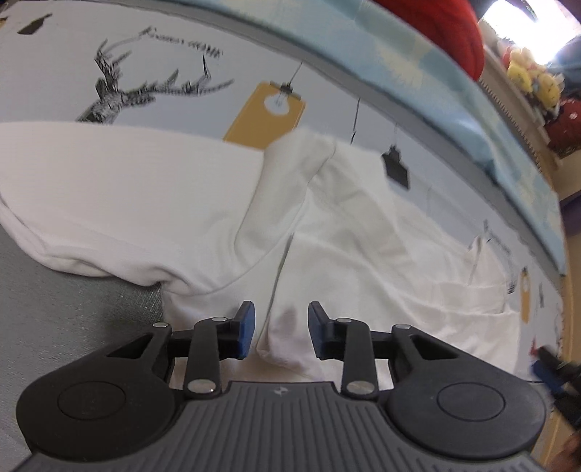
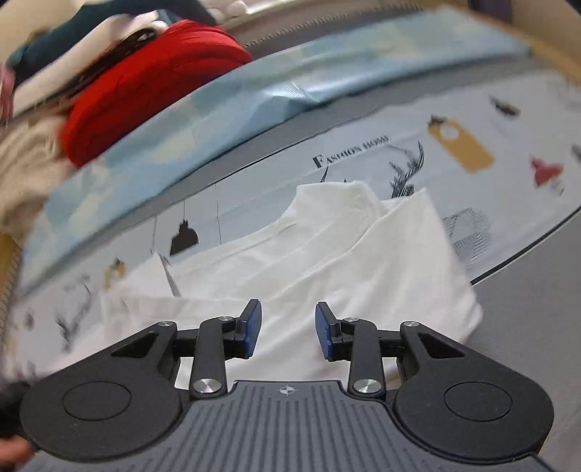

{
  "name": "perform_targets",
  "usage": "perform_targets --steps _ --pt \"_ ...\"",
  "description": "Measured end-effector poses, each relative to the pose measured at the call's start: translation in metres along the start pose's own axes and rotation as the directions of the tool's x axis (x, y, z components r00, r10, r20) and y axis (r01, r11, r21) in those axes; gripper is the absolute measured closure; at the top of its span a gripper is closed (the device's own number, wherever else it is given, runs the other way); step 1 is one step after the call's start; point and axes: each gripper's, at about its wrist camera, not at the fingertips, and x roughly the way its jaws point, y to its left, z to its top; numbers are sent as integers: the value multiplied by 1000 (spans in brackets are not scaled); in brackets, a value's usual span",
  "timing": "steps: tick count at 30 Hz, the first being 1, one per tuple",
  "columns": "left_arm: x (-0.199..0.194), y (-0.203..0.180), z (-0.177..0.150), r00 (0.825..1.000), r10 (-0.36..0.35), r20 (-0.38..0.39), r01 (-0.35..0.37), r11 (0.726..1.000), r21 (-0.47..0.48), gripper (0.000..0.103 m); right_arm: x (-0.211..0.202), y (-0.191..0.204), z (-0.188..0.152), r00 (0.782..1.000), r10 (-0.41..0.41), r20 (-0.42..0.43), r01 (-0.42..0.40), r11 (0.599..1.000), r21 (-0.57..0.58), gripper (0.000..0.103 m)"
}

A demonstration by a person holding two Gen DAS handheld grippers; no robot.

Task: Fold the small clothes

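Left wrist: left hand-held gripper [image 1: 279, 330] released, low over white garment [image 1: 145, 188]; right hand-held gripper [image 2: 288, 332] likewise.

Both views were bright and evenly lit, with blown-out glare from a white window patch [image 1: 515, 21] top right. Strong fisheye bending and motion blur smeared the edges, worst around the red folded fabric [image 2: 145, 83].

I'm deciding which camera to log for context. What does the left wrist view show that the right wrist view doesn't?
Only the left wrist view shows the deer print on the sheet, yellow plush toys at top right, and the left claw, open over the shirt. Only the right wrist view shows the "Fashion Home" lettering, a red tag print, and the right claw, also open. Both show the white shirt, the blue cloth and the red fabric.
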Motion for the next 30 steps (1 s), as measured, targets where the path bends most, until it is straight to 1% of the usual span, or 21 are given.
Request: perform_targets --steps 1,3,5,6,8,10,11,14,15,16,17,18,19,21,22,25,27,29,30 --pt "6 0 -1 1000 12 -13 -12 1000 4 68 0 -6 6 1000 -10 10 10 1000 19 68" --pt "18 -2 -3 999 26 -33 -26 1000 11 68 -1 -19 13 997 -67 43 64 996 58 68" --pt "25 -5 -4 999 33 -44 -31 999 28 69 -2 -36 20 993 -110 37 104 986 129 68" --pt "27 -9 -5 999 32 -43 -30 999 44 82 -1 -42 20 993 -112 29 105 980 169 68" --pt "28 -16 -5 999 38 -23 -36 995 88 100 -3 -58 23 993 -112 23 103 964 243 68" --pt "18 -21 -2 999 20 29 -23 994 108 101 -8 -65 25 990 -136 39 121 954 273 68" --pt "8 -21 1 998 17 68 -24 995 99 101 -6 -68 26 988 -147 46 129 952 276 68" --pt "-34 -19 10 981 10 192 -20 999 49 101 -6 -75 26 986 -162 49 139 943 302 68" --pt "-47 -18 12 971 34 235 -46 998 47 101 -5 -77 24 986 -163 45 141 939 313 68" --pt "-54 -17 12 961 75 265 -89 995 44 100 -4 -78 24 986 -163 40 142 937 320 68" --pt "-56 -16 14 956 112 271 -124 992 29 100 -1 -79 21 987 -158 30 140 935 326 68" --pt "-54 -11 16 957 136 256 -145 989 16 98 5 -79 21 989 -150 16 136 934 331 68" --pt "-49 -6 17 963 145 225 -154 988 21 98 9 -80 19 990 -139 -3 132 931 339 68" --pt "-43 0 18 970 146 195 -150 989 6 98 18 -82 13 992 -116 -44 124 925 359 68" --pt "-43 2 17 971 138 195 -140 990 -5 98 23 -83 10 992 -110 -65 126 920 372 68" --pt "-45 1 17 977 90 195 -92 996 4 97 35 -89 2 987 -113 -116 151 903 402 68" --pt "-40 3 17 981 70 179 -72 997 2 97 40 -95 -1 980 -152 -132 194 886 422 70" --pt "-27 6 18 989 56 139 -55 998 -13 97 42 -99 -3 972 -192 -138 233 876 422 70" --pt "-19 11 18 993 50 110 -47 998 -32 97 42 -101 -3 962 -232 -142 271 867 418 69"
